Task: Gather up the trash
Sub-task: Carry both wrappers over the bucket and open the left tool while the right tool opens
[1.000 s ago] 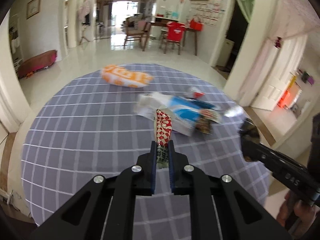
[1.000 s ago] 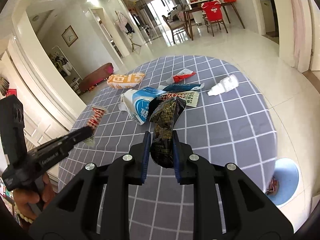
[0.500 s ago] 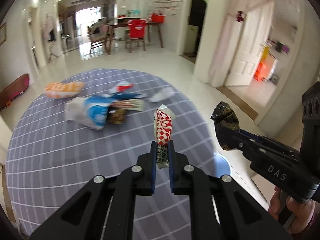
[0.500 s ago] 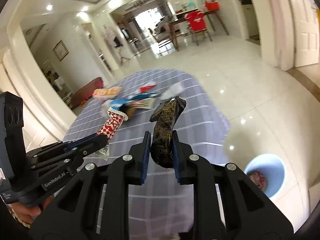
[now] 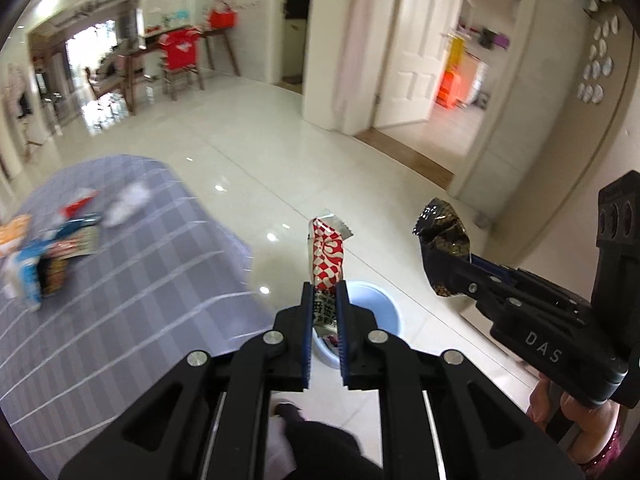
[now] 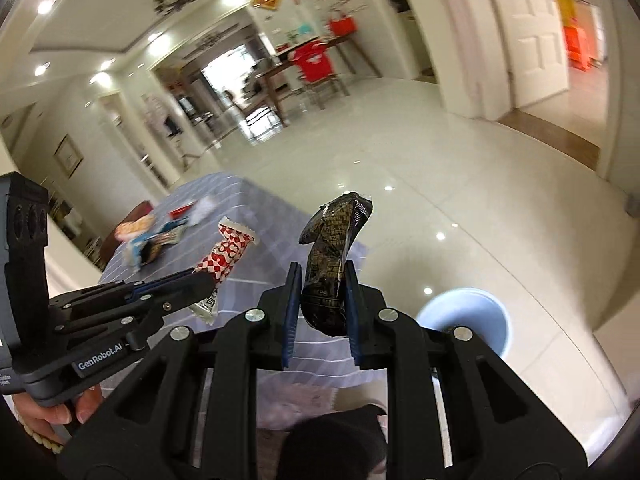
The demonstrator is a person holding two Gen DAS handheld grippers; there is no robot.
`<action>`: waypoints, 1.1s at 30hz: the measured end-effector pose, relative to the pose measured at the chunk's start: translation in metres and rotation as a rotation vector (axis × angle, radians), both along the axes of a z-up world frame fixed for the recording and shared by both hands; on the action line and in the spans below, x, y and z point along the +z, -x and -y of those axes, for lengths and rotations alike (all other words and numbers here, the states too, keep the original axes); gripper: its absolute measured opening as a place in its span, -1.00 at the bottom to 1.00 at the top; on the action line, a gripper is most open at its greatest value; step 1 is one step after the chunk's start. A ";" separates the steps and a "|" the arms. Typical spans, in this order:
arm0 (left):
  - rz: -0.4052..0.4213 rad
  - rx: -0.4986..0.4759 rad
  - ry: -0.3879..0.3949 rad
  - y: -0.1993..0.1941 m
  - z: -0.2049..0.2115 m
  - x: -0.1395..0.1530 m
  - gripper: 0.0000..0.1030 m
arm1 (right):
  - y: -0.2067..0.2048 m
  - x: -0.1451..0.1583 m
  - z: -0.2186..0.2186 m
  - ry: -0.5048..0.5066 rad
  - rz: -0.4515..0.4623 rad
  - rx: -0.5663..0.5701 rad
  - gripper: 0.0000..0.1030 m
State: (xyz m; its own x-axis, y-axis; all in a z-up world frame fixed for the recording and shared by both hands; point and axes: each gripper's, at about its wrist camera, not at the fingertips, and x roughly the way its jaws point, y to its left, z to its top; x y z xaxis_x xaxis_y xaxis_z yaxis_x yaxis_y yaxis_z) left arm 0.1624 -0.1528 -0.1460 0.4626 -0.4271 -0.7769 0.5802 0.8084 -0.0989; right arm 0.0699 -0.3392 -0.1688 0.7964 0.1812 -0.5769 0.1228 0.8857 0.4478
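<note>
Room: glossy white tile floor [image 5: 248, 152] runs back to a dining area with a red-covered chair [image 5: 180, 46]; a white door [image 5: 416, 56] stands to the right.
Desk: your desk [image 5: 120, 280], under a grey checked cloth, sits at the left of the left view; the picture is blurred there.
Loose trash: several wrappers [image 5: 48, 248] lie together on the desk's far left part; colours show red, blue, orange and white, but you cannot read them.
Left tongs: your left tongs [image 5: 324, 308] are clamped on the lower end of a red-and-white checked wrapper [image 5: 329, 252], which stands upright above the tips, over the floor just past the desk's edge.
Bin: a pale blue bin [image 5: 380, 308] stands on the floor right behind and below that wrapper, partly hidden by the tongs; something lies inside it.
Right tongs: your right tongs [image 6: 320, 300] are clamped on a black wrapper with gold print [image 6: 332, 256], its crumpled top leaning slightly right. In the right view the bin [image 6: 476, 308] sits low and to the right of these tongs.
Hands: your left hand [image 6: 52, 416] shows at the lower left of the right view, gripping its handle.
</note>
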 end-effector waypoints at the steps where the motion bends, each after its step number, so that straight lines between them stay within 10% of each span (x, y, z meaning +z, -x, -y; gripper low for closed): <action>1: -0.012 -0.021 0.000 -0.001 0.011 -0.004 -0.80 | 0.003 -0.002 0.007 -0.001 -0.005 -0.016 -0.60; 12: -0.113 -0.152 -0.005 -0.030 0.107 -0.049 -0.71 | 0.040 -0.025 0.085 -0.007 -0.022 -0.242 -0.60; 14: -0.130 -0.147 -0.012 -0.036 0.117 -0.057 0.03 | 0.044 -0.030 0.095 -0.013 -0.027 -0.277 -0.60; 16: -0.130 -0.109 -0.015 -0.040 0.121 -0.062 0.27 | 0.044 -0.033 0.099 -0.023 -0.034 -0.288 -0.60; 33: -0.046 -0.024 -0.026 -0.040 0.091 -0.049 0.38 | 0.018 -0.044 0.086 -0.029 -0.054 -0.216 -0.59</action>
